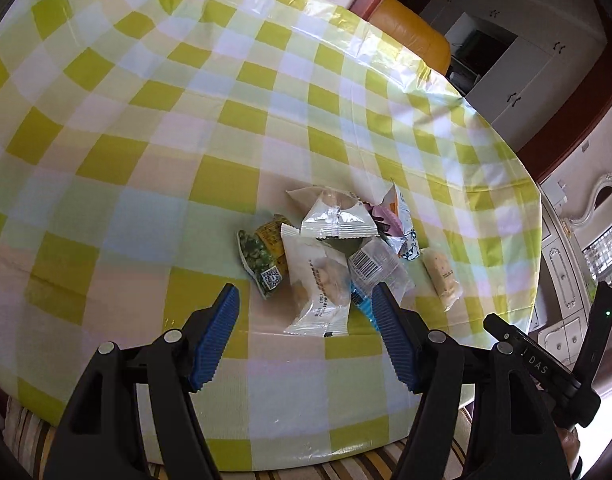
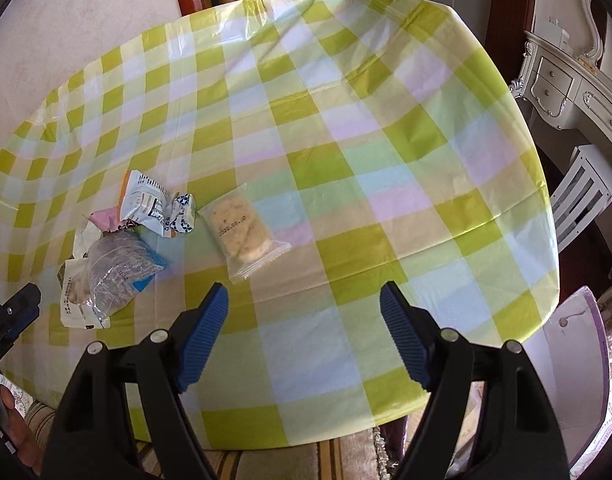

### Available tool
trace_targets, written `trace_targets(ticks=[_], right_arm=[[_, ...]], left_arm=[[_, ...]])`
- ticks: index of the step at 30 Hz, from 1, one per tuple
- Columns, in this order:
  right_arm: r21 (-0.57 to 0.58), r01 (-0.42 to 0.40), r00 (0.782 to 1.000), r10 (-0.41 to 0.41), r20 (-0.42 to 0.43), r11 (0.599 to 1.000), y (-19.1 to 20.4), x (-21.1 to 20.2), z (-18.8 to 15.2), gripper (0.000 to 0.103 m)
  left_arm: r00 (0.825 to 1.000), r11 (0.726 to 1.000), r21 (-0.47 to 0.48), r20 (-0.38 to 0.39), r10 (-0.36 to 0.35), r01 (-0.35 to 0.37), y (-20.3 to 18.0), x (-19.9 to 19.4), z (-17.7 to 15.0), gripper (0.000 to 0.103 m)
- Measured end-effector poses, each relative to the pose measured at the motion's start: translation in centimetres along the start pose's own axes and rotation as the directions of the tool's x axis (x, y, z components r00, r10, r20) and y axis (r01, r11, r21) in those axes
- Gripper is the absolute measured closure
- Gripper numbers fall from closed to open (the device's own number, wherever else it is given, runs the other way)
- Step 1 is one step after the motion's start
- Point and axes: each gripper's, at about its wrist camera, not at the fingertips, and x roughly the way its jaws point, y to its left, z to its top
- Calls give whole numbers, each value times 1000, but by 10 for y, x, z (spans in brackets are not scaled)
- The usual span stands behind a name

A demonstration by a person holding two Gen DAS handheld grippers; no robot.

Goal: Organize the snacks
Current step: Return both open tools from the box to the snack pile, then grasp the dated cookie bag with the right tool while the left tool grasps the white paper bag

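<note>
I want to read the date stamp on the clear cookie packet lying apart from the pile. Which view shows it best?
The right wrist view: the clear cookie packet lies flat, unobstructed, its stamp facing the camera. The left wrist view shows it small, side-on, at the pile's right.

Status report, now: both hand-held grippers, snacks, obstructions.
Left hand-held gripper open, empty. Right hand-held gripper open, empty. Snack pile on tablecloth, clear cookie packet apart. Nothing blocking.

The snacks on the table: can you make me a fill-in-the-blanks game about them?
1. The tablecloth has a ____ pattern.
2. The clear cookie packet lies ____ from the snack pile.
3. Both the left gripper and the right gripper are ____.

Missing words: checked; apart; open
</note>
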Motion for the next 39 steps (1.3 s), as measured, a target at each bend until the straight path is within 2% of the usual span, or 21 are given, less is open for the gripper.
trace_targets(ticks=[5,9,14,20,22,34,35,39], right_arm=[[-72,-14,1000,12,-29,997,20,19,6,25],[-104,-10,1000,7,-29,995,29,30,14,25],[-125,-14,999,8,-47,992,36,46,23,25],[-151,-25,998,16,-57,988,43,59,32,25],[-161,-30,998,20,-63,987,46,64,34,25],[-180,-68,994,51,-94,981,52,85,42,25],[-188,-65,995,48,-93,980,53,84,41,27],[-199,-61,995,45,-86,978,55,81,39,46]], left_arm=[[998,998,-41,-46,-42,40,8,12,-3,39],[994,995,-74,-79,-76,70,13,23,-4,45],[988,990,-104,-109,-106,95,15,35,-3,45],[986,988,-105,-110,-123,111,13,40,0,51],[985,987,-109,-113,-131,119,13,43,1,57],[982,988,-83,-122,-143,133,8,51,3,66],[982,987,-82,-123,-144,135,7,51,3,67],[982,988,-76,-120,-147,138,6,51,2,70]])
